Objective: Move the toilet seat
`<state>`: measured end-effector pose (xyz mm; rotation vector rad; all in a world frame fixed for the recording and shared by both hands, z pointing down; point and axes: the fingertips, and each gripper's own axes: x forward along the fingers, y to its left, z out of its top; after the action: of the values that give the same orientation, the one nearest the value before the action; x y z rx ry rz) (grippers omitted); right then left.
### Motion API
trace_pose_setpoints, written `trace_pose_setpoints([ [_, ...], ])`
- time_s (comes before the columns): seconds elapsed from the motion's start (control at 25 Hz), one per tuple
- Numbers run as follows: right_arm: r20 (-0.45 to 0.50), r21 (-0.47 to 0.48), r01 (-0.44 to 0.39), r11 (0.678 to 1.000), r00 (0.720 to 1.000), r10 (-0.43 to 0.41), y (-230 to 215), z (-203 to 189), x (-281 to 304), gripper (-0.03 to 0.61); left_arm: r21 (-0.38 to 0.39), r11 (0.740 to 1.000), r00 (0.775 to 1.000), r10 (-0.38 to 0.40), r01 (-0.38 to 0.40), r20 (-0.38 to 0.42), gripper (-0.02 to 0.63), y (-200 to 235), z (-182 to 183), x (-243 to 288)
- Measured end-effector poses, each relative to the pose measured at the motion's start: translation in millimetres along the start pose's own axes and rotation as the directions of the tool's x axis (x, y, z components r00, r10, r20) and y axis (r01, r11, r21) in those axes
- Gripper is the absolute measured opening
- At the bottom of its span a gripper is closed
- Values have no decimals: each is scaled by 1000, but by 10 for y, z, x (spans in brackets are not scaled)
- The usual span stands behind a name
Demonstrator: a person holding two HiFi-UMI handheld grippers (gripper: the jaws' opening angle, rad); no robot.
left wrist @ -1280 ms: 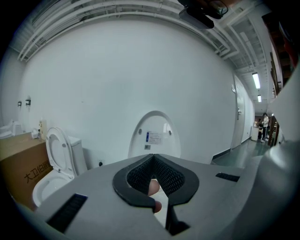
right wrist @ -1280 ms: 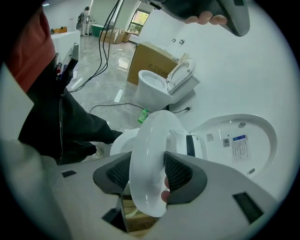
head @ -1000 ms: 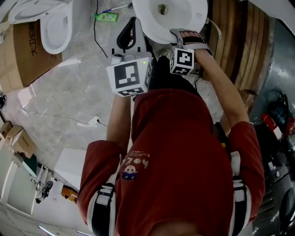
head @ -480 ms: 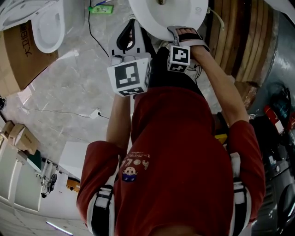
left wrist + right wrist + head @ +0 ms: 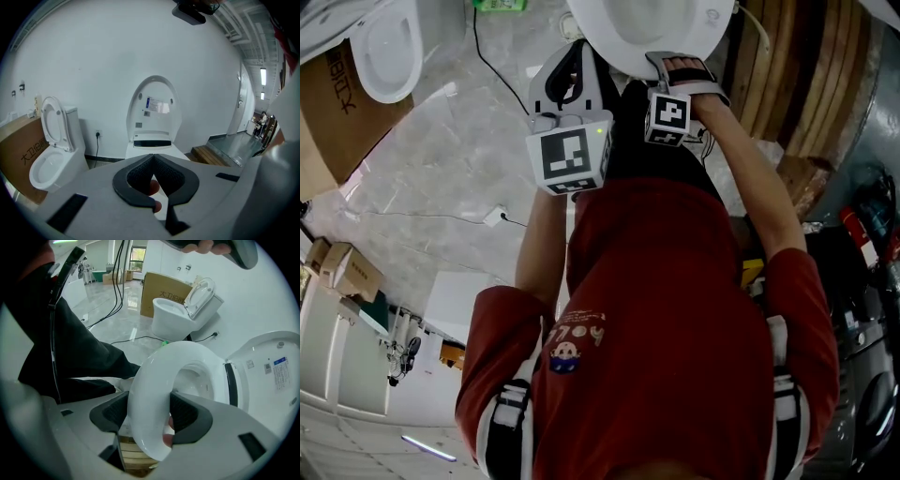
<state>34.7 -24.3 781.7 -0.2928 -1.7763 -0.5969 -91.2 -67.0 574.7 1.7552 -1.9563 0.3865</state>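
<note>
The white toilet seat (image 5: 154,394) lies over the bowl (image 5: 642,23), and its lid (image 5: 154,108) stands upright behind it. My right gripper (image 5: 147,416) straddles the seat's front rim. Its jaws are opening, with the rim between the pads and no clear pressing. In the head view the gloved hand (image 5: 680,70) covers those jaws at the seat's near edge. My left gripper (image 5: 153,161) hovers shut and empty just left of the bowl, pointing at the raised lid. From above, the left gripper (image 5: 570,56) is beside the toilet's left flank.
A second toilet (image 5: 389,47) with its seat raised stands to the left against a cardboard box (image 5: 328,103). A black cable (image 5: 478,56) and a white plug (image 5: 495,216) lie on the marble floor. A wooden platform (image 5: 797,75) borders the right side.
The toilet has slid a little higher in the head view. Both grippers stay at the bowl's front, the right one still at the seat's near rim.
</note>
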Motion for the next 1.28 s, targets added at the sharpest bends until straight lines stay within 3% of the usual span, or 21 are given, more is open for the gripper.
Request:
trace_pose_setpoints([
  [0.36, -29, 20, -10, 1000, 1000, 10, 130, -68, 307, 249, 37, 999, 997, -32, 34, -68, 11, 97, -287, 201],
  [0.64, -58, 51, -53, 997, 997, 56, 192, -73, 548, 247, 41, 996, 997, -80, 81, -23, 11, 93, -330, 407],
  [1.28, -87, 101, -110, 989, 989, 119, 291, -175, 1032, 247, 31, 995, 994, -96, 97, -56, 11, 182, -530, 626],
])
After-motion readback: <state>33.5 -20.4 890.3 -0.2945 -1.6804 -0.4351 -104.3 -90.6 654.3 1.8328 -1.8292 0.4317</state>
